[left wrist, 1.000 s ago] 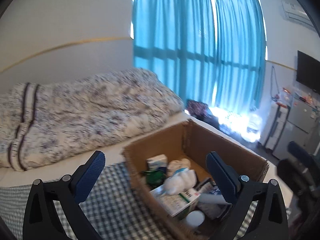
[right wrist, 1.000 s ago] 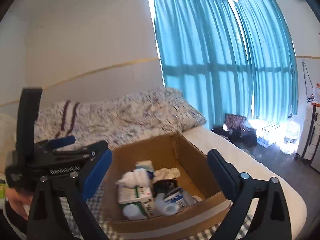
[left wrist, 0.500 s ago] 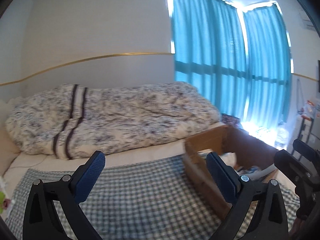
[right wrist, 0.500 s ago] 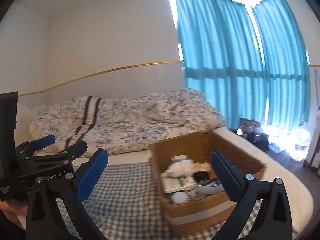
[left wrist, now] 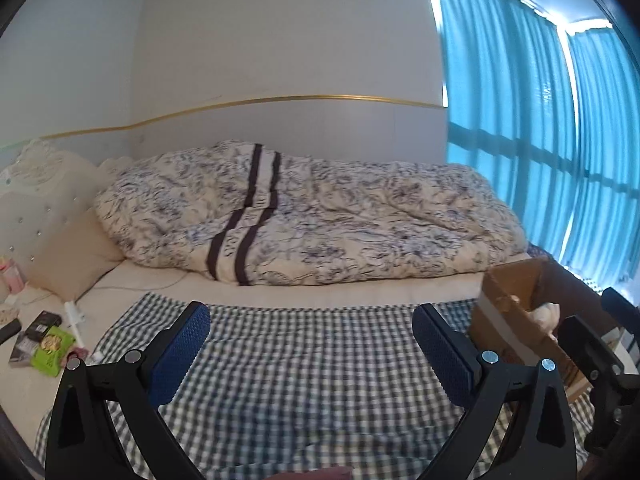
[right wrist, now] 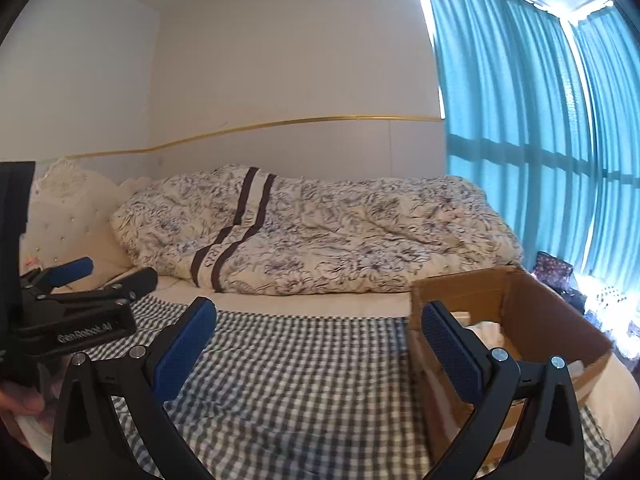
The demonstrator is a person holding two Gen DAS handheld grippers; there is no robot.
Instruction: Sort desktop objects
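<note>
cardboard box [right wrist: 560, 320] right; both grippers [left wrist: 310, 350] [right wrist: 316, 342] spread, empty; "genrobot.ai" on left

We look low across the checked cloth [left wrist: 304, 360] toward the quilt [left wrist: 320, 220] and wall from both wrist cameras, side by side. Both views share the cardboard box [right wrist: 520, 308] at right; our right view also catches the left gripper [right wrist: 80, 292].

Daylight glows through the teal curtains [left wrist: 560, 140] at right. Fisheye bends the edges; the checked cloth [left wrist: 312, 380] looks blurred.
</note>
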